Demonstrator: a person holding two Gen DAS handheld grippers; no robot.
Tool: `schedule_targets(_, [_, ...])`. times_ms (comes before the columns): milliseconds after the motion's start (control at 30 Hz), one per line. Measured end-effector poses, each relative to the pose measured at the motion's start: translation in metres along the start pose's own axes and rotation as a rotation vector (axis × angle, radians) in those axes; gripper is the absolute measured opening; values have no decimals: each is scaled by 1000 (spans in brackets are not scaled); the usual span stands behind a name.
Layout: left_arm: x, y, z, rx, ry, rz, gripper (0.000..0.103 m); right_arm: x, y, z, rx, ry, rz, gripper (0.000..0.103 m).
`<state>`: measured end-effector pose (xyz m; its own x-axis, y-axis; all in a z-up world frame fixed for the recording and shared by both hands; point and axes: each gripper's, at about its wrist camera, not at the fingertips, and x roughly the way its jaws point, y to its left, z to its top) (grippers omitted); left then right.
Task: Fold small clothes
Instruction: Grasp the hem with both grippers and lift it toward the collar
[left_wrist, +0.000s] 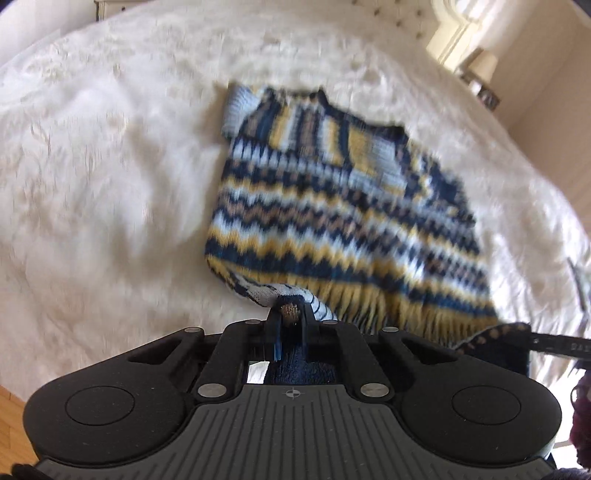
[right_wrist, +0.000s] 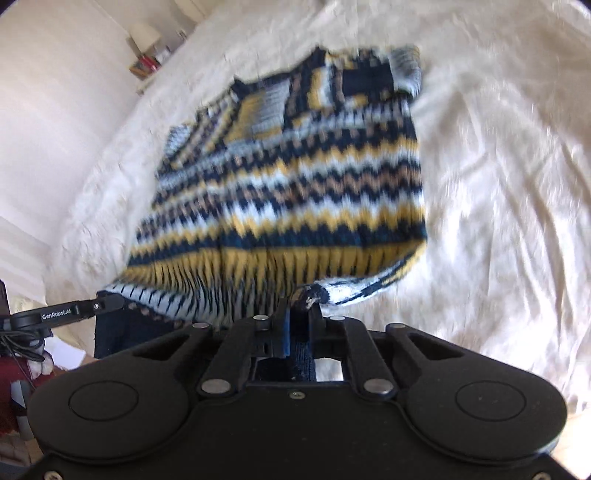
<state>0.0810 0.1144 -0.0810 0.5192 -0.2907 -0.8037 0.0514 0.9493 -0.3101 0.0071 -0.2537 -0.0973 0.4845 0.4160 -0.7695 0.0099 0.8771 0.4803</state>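
"Lying on the white bed (left_wrist: 110, 166), the striped sweater (left_wrist: 332, 206) had both near hem corners pinched, presumably for folding it over?"

"Yes. The left tongs (left_wrist: 290, 314) and right tongs (right_wrist: 304, 308) were each clamped tight on knit. Only the left view showed the headboard (left_wrist: 399, 18); the right alone showed a shelf (right_wrist: 146, 64)."

Chunky knitted wool sweater (left_wrist: 332, 206) on a fluffy white bedspread (left_wrist: 110, 166); matt black plastic left tool (left_wrist: 290, 314).
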Motion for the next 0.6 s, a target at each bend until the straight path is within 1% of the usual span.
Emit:
schedule_targets(167, [-12,-8,48,-15,-112,-37,9,-14,2,43,13,-109,14,15])
schedule_targets(333, [-5,-18,99,-17,-203,-74,9,-12,0,97,47,-216,16,15])
schedule_targets(433, [13,-22,128,-5,-222,-78,9,-2,-2,129,57,-256,10,15])
schedule_targets(533, [34,-24,151,-2,-219,-81,9,13,-1,159,52,-283,-13,15])
schedule_targets(600, [51,-23,165,-6,-207,-77,9,25,-1,176,51,-284,-33,15])
